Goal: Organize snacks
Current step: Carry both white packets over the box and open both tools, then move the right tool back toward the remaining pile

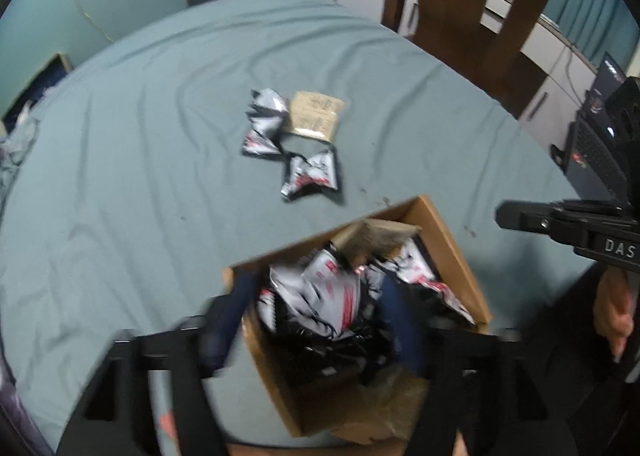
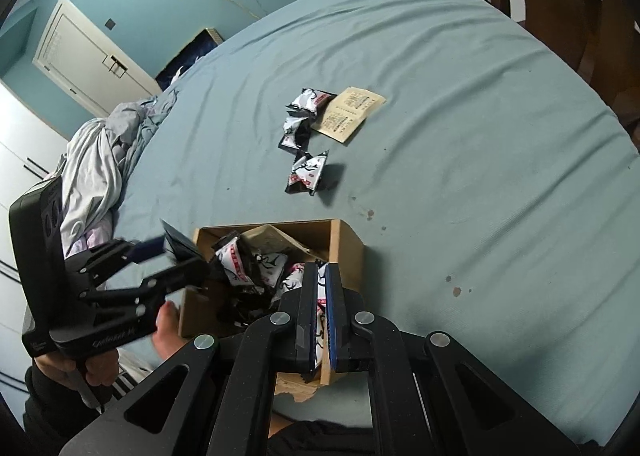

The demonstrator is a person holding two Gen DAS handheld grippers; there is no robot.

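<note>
Snack packets (image 1: 332, 296) fill the cardboard box (image 1: 452, 240) at the bed's near edge; four more (image 2: 306, 172) lie farther out on the teal sheet (image 2: 460, 116). My left gripper (image 1: 316, 328) hangs jaws apart, empty, above the box. My right gripper (image 2: 320, 316) is closed, holding nothing.

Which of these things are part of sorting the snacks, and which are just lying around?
Job: cardboard box; black-and-white snack packets on the sheet; tan packet; packets in the box.

Lying about: crumpled bedding; wooden chair; laptop.
</note>
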